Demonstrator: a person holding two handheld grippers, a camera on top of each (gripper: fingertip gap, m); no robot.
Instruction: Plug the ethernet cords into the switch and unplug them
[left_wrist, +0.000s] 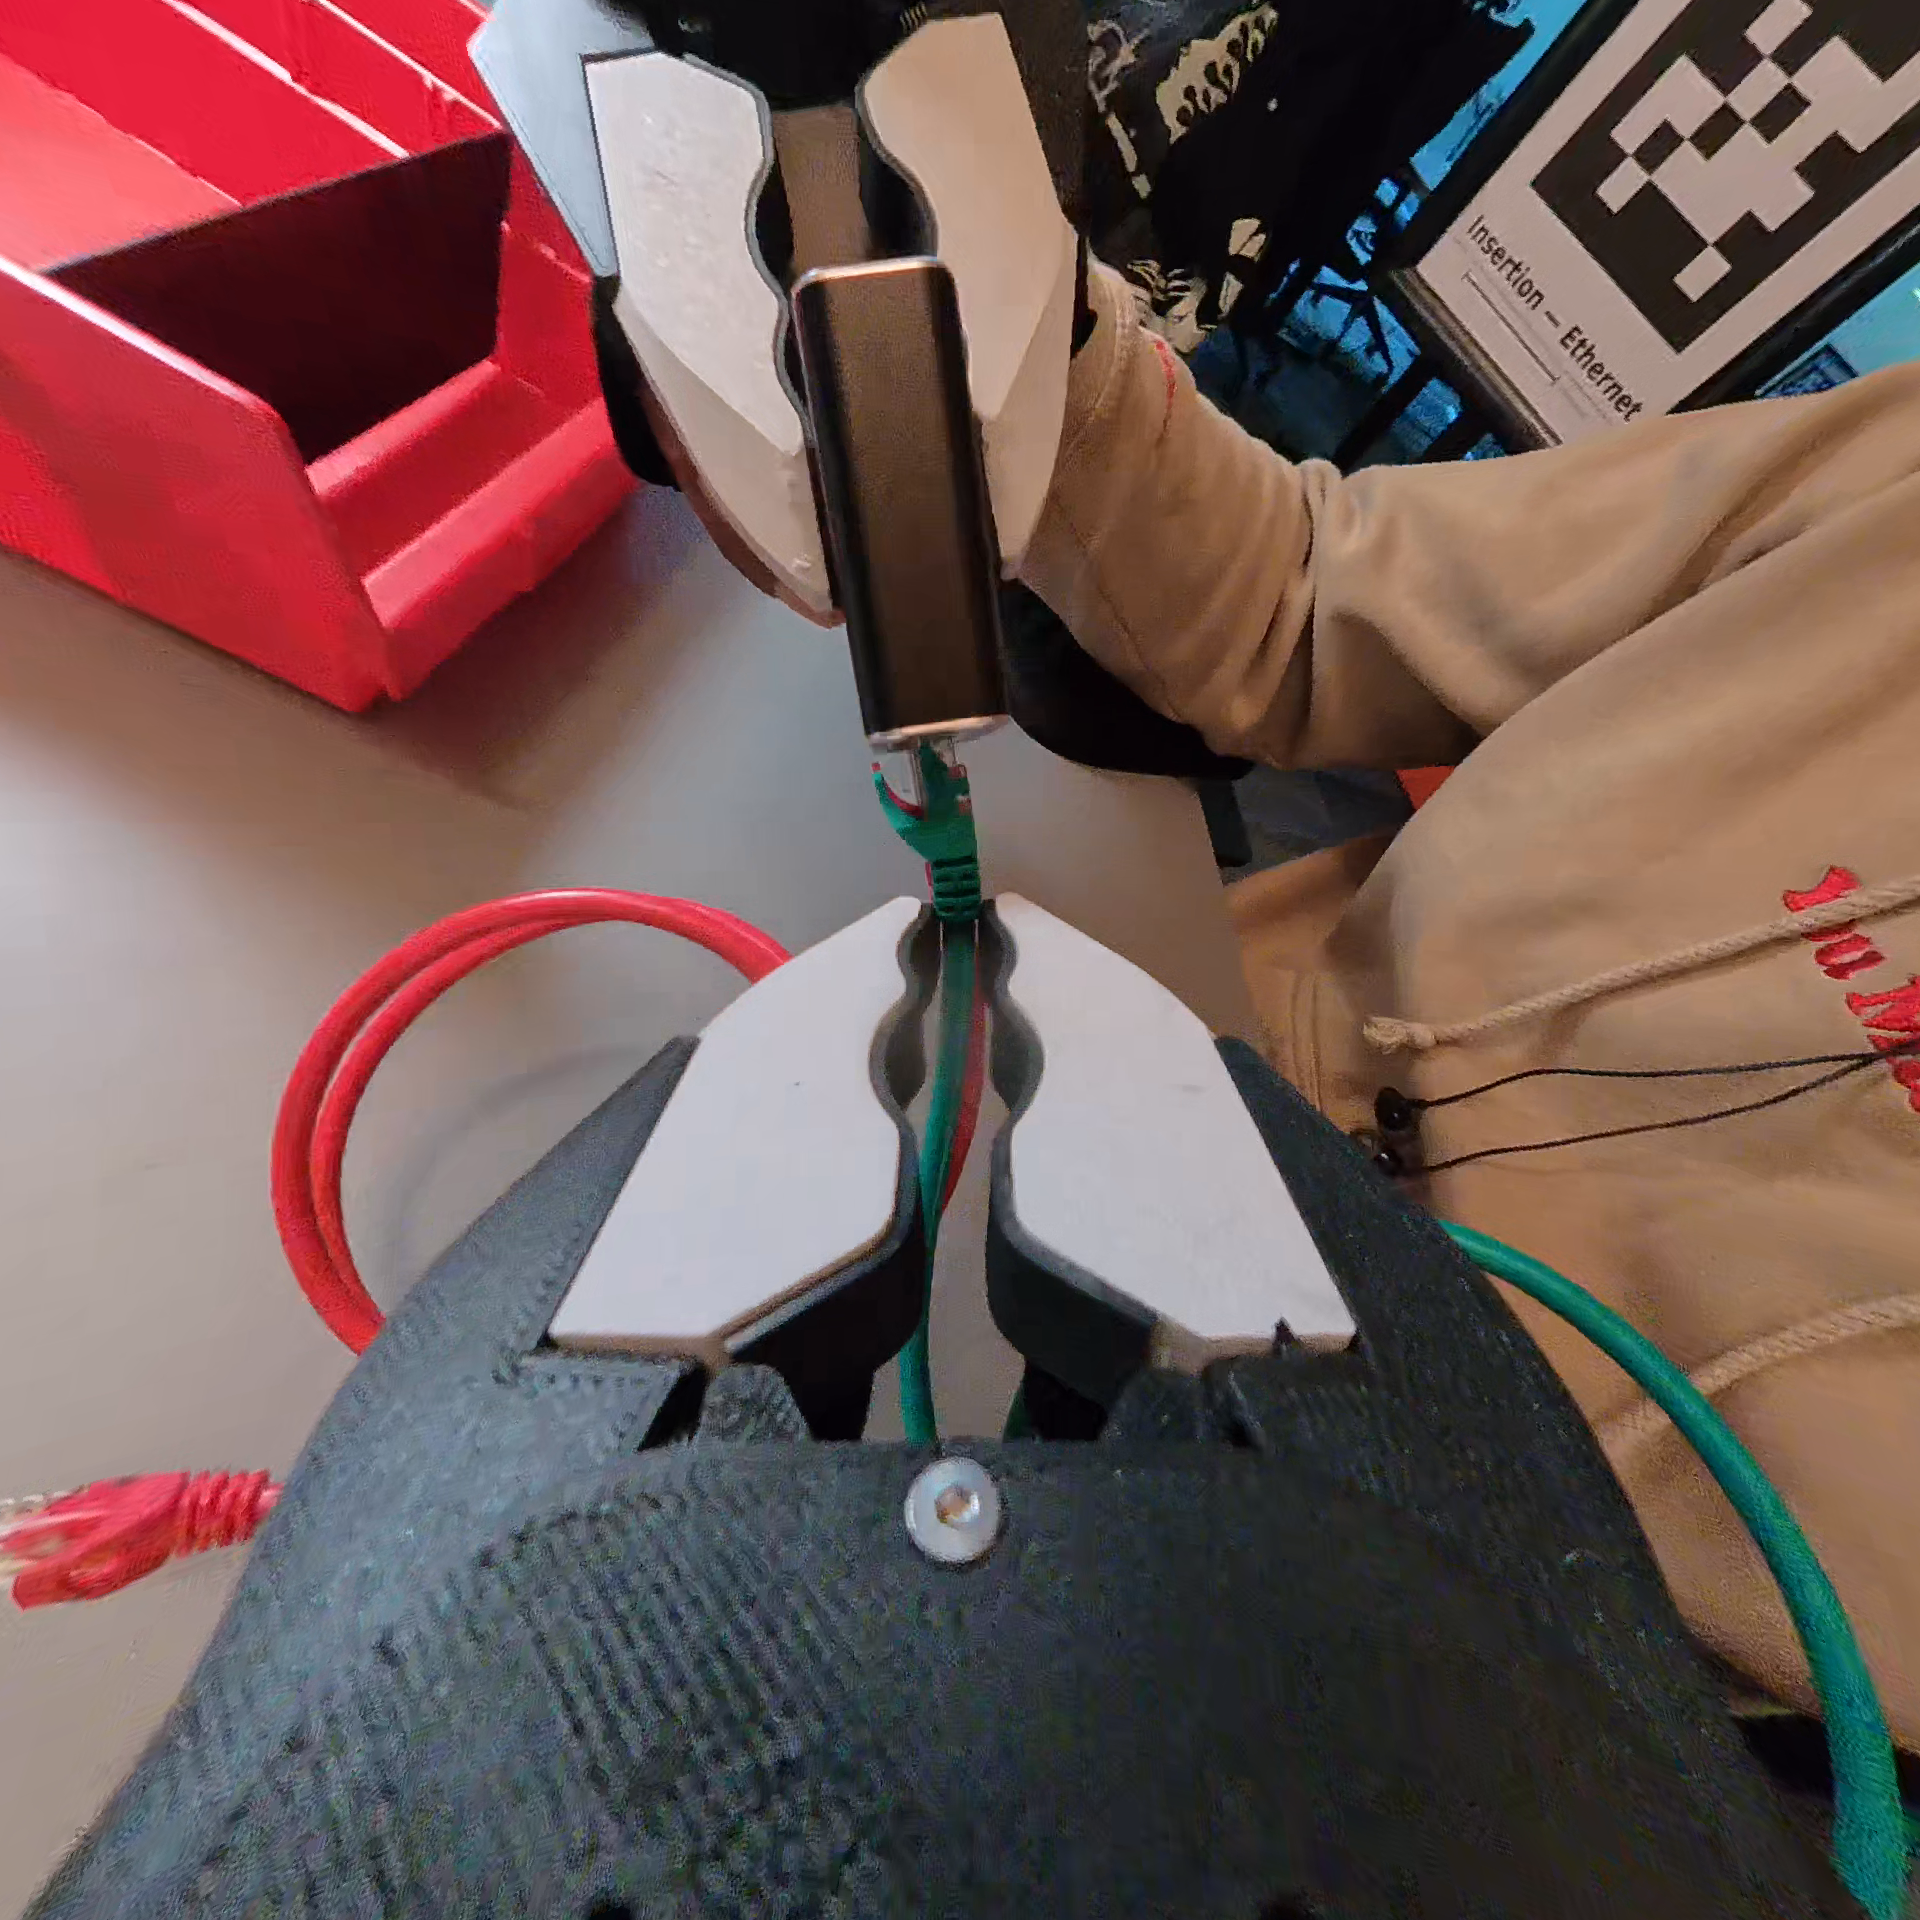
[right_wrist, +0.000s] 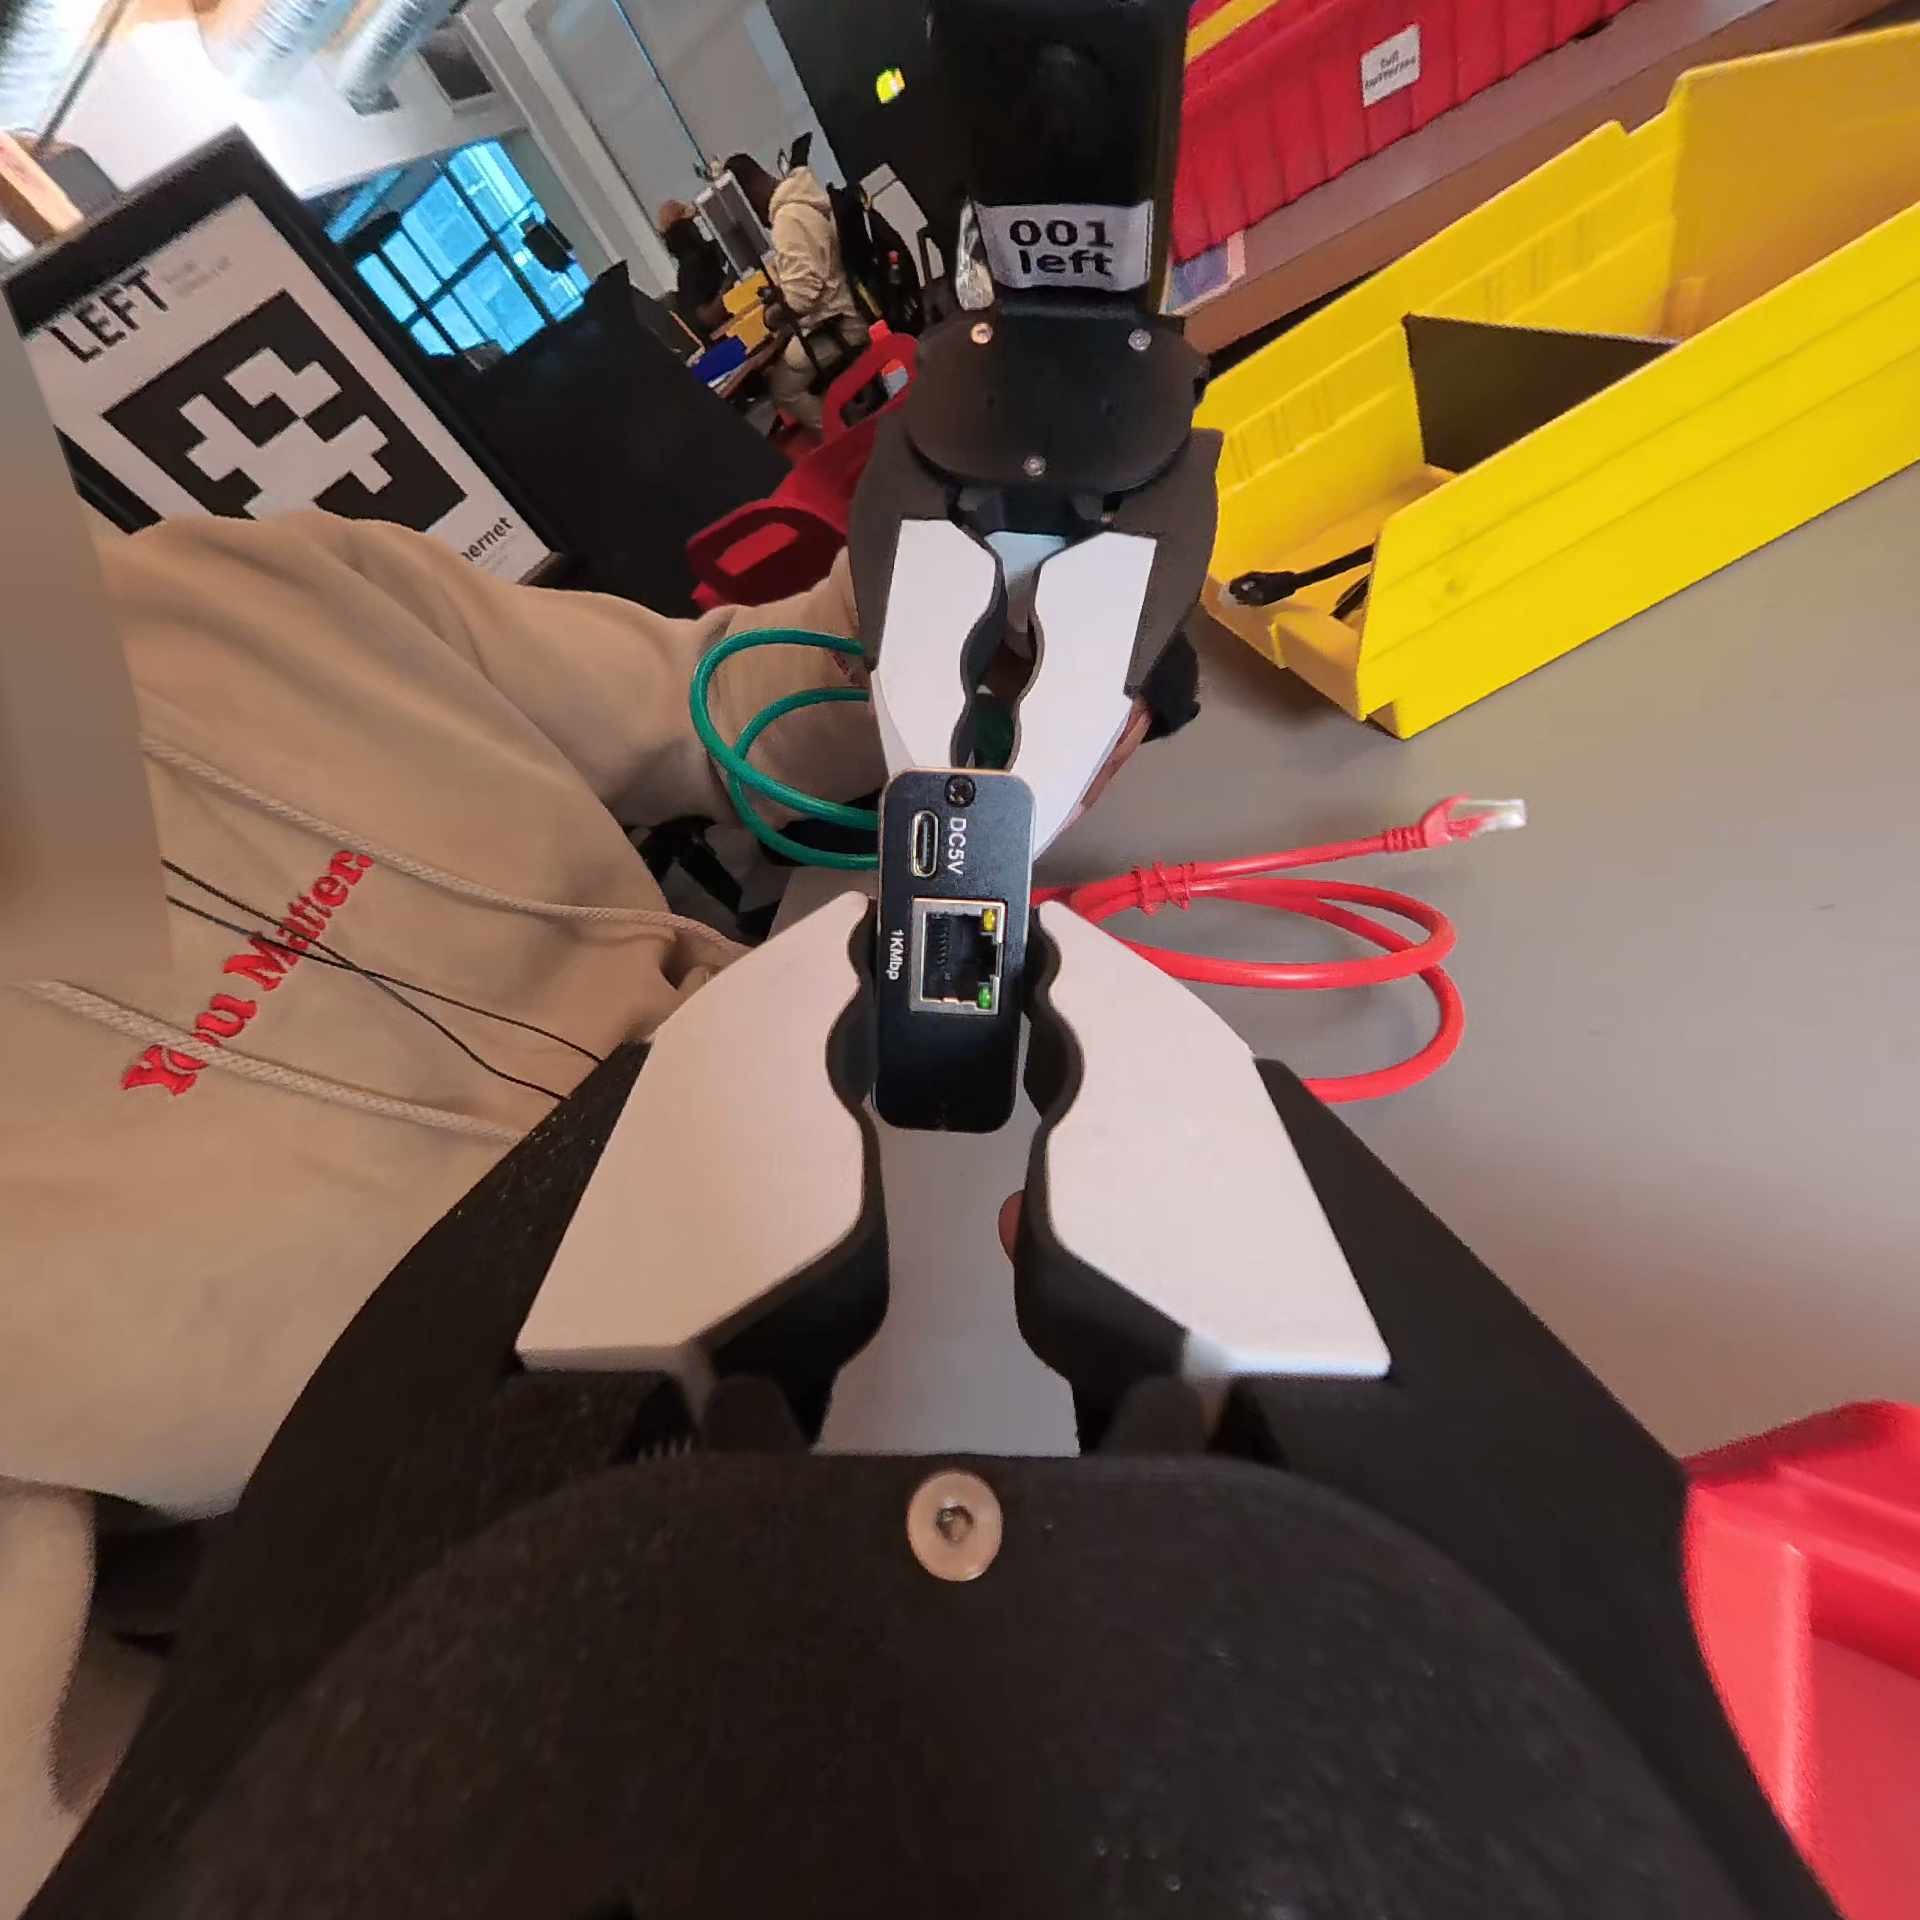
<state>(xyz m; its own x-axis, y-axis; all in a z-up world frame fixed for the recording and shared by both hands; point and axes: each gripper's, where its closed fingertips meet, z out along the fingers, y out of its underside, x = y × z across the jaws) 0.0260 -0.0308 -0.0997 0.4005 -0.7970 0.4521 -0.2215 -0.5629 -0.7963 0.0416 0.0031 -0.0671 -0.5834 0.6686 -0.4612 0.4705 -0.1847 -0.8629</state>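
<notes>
Left wrist view, green plug (left_wrist: 928, 821) at switch (left_wrist: 902, 499) edge

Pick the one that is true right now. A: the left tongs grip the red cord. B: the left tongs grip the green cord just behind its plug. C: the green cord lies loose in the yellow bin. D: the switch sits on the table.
B: the left tongs pinch the green cord right behind its plug, at the end of the switch held by the right tongs.
</notes>
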